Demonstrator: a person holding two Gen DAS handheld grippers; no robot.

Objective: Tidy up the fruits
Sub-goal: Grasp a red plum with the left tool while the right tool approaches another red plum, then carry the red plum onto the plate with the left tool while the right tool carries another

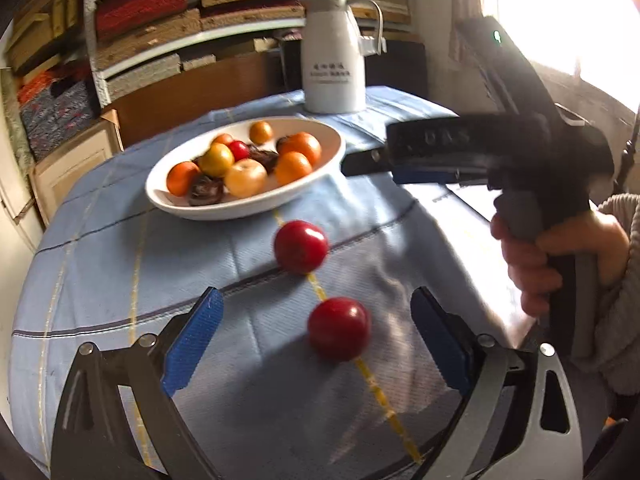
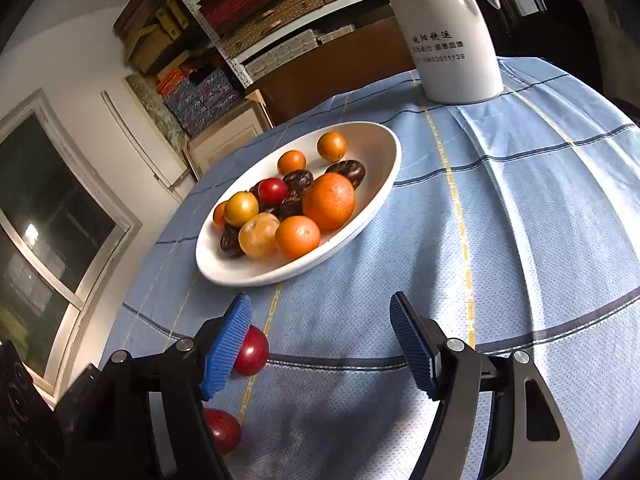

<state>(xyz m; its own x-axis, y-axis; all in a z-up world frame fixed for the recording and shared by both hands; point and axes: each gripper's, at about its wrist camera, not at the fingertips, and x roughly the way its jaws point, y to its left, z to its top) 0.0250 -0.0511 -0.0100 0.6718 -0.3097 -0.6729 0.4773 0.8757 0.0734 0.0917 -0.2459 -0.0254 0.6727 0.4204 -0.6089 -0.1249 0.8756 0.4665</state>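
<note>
**Red fruits loose on the cloth, both grippers open**

Red and round, two fruits lie on the blue checked cloth of the surface (image 1: 120, 264), on the camera side of the white plate (image 1: 172, 204). The farther red fruit (image 1: 301, 246) sits near the plate's rim; the nearer red fruit (image 1: 339, 328) lies beyond the left gripper (image 1: 316, 340), whose jaws stand wide with nothing between them. The right gripper (image 2: 320, 344) is also spread and empty; its left pad hides part of the farther fruit.

Judging from this, a careless approach could nudge either fruit, and being round it would roll along the cloth, perhaps off the edge. The two fruits lie near each other, so closing on one may knock the other. Both grippers crowd the same patch beside the plate and could collide.

On the plate, oranges, yellowish fruits, dark wrinkled ones and a small red one are already heaped, leaving little free room. Behind the plate stands a white jug (image 1: 334, 60), well clear.
</note>
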